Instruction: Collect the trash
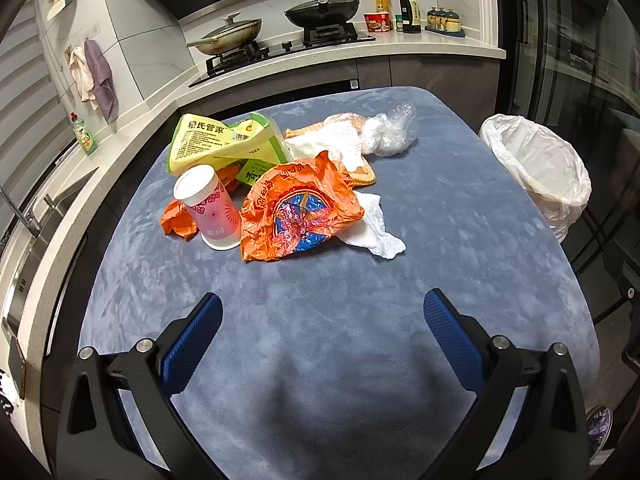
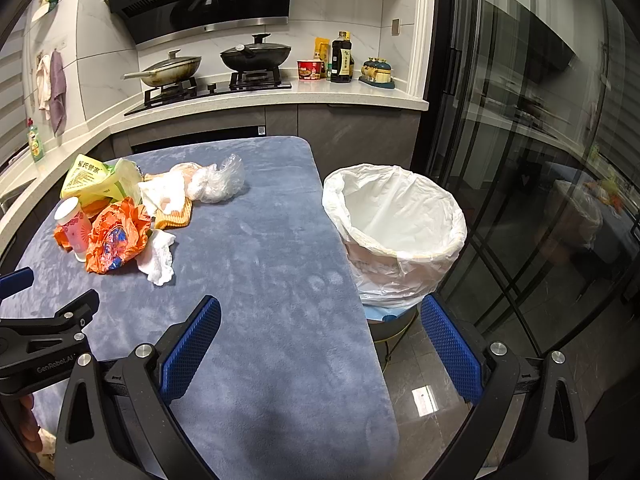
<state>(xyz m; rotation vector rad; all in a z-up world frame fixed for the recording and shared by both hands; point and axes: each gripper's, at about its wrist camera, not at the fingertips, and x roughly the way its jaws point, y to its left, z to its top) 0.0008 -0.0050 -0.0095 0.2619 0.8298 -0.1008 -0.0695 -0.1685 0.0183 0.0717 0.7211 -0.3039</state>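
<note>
Our left hand-held gripper (image 1: 322, 314) hangs spread wide and empty over the bare lower part of the blue-grey surface (image 1: 460, 216), and our right hand-held gripper (image 2: 320, 316) is equally spread, straddling the surface's edge at the lower centre of its view. The trash sits heaped in the upper left of both views: a crumpled orange wrapper (image 1: 298, 210), a pink paper cup (image 1: 210, 208) standing upside down, white tissue (image 1: 378, 230), a yellow-green package (image 1: 218, 144) and a clear plastic bag (image 1: 390, 130). We judge all of it light, soft and crushable; the wrapper's raised folds offer the easiest pinch. The lined bin (image 2: 394, 226) waits just beside the surface at right. What lies under the heap is hidden.
</note>
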